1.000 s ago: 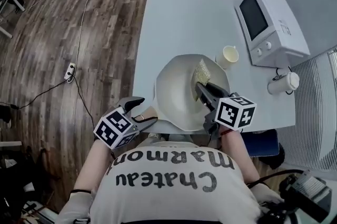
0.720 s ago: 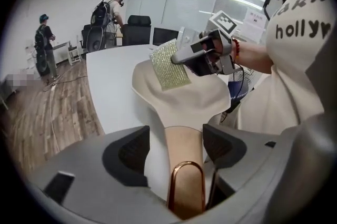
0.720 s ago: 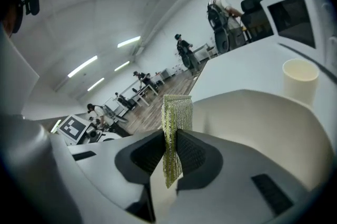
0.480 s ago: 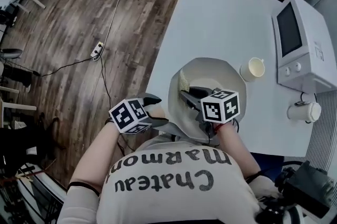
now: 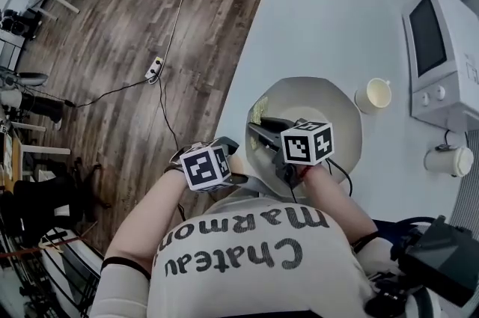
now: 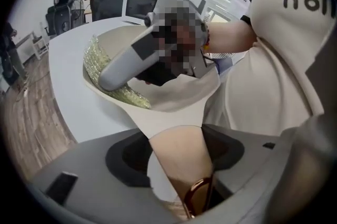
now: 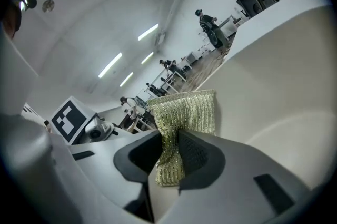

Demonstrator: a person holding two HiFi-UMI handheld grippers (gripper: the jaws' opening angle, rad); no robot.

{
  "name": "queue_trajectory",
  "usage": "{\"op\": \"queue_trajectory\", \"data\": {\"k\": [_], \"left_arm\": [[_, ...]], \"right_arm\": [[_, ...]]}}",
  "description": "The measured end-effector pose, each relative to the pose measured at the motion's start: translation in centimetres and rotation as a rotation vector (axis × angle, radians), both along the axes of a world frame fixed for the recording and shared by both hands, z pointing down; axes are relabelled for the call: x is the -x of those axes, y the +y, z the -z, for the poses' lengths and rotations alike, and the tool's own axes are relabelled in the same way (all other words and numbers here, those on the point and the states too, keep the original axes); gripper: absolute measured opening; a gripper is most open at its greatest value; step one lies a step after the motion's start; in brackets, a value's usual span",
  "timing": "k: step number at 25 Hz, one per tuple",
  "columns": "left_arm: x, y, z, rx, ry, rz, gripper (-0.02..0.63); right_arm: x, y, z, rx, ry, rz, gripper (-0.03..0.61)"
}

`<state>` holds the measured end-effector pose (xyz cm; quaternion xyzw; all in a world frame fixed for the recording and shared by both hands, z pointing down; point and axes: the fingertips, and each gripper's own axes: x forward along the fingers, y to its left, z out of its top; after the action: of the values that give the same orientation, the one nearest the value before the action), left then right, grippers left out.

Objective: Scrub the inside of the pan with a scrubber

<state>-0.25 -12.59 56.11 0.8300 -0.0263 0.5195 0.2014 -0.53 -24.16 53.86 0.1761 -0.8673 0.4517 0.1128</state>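
Note:
A cream pan (image 5: 333, 103) sits on the white table near its front edge. My right gripper (image 5: 259, 129) reaches into the pan's left side, shut on a gold-green mesh scrubber (image 5: 257, 112). In the right gripper view the scrubber (image 7: 185, 108) is pinched between the pads of this gripper (image 7: 167, 138) and lies against the pan's inner wall (image 7: 284, 75). My left gripper (image 5: 233, 167) is at the pan's tan handle (image 6: 179, 165). The left gripper's (image 6: 176, 136) jaws are closing on the handle, and both pads touch it. A metal ring (image 6: 196, 197) hangs at the handle's end.
A white microwave (image 5: 443, 47) stands at the table's right. A cream cup (image 5: 376, 93) and a white mug (image 5: 450, 159) sit right of the pan. A power strip (image 5: 155, 68) and cables lie on the wood floor at left. People and office chairs are in the background.
My right gripper has carried the scrubber from the pan's far right side across to its left side. The left gripper has stayed on the handle. The head view has shifted.

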Motion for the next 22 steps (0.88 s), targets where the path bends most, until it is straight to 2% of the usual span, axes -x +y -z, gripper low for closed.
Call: {"op": "queue_trajectory", "data": {"k": [4, 7, 13, 19, 22], "left_arm": [[0.2, -0.1, 0.2, -0.007, -0.054, -0.06, 0.302], [0.5, -0.3, 0.0, -0.017, -0.109, -0.113, 0.305], [0.1, -0.4, -0.2, -0.019, -0.125, -0.132, 0.308], [0.5, -0.2, 0.0, -0.018, -0.102, -0.128, 0.308], [0.8, -0.3, 0.0, -0.029, -0.119, -0.145, 0.311]], "right_arm": [[-0.5, -1.8, -0.2, 0.07, -0.089, -0.137, 0.089], [-1.2, -3.2, -0.2, 0.062, -0.098, -0.189, 0.089], [-3.1, -5.5, -0.3, 0.107, -0.119, -0.275, 0.091], [-5.7, -8.6, -0.5, 0.064, -0.022, -0.403, 0.098], [-7.3, -9.8, -0.5, 0.057, 0.009, -0.461, 0.098]]}}
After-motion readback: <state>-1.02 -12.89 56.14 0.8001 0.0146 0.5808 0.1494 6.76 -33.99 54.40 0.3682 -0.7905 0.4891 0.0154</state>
